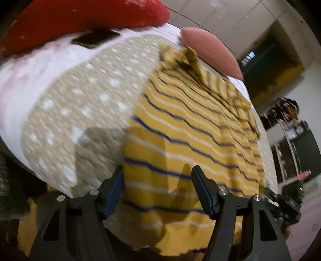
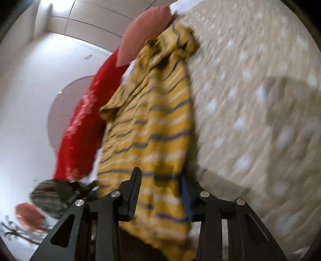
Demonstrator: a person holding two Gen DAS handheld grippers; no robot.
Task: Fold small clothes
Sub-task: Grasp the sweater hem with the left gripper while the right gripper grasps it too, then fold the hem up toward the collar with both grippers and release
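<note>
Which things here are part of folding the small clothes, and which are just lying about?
For the job:
striped yellow garment, spread on the dotted bed cover
left gripper, open over its hem
right gripper, open at its hem

Lying about:
red pillow
pink pillow
dark flat object, maybe a phone

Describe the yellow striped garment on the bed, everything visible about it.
The yellow striped garment is a small knit-looking top, mustard yellow with thin blue and white stripes. It lies spread lengthwise on the beige dotted bedspread, mostly flat, its far end bunched and wrinkled near a pink cushion. Its near hem hangs over the bed's edge. The left hand-held gripper and the right hand-held gripper each frame the near end; no pad is clearly pressing the cloth.
</note>
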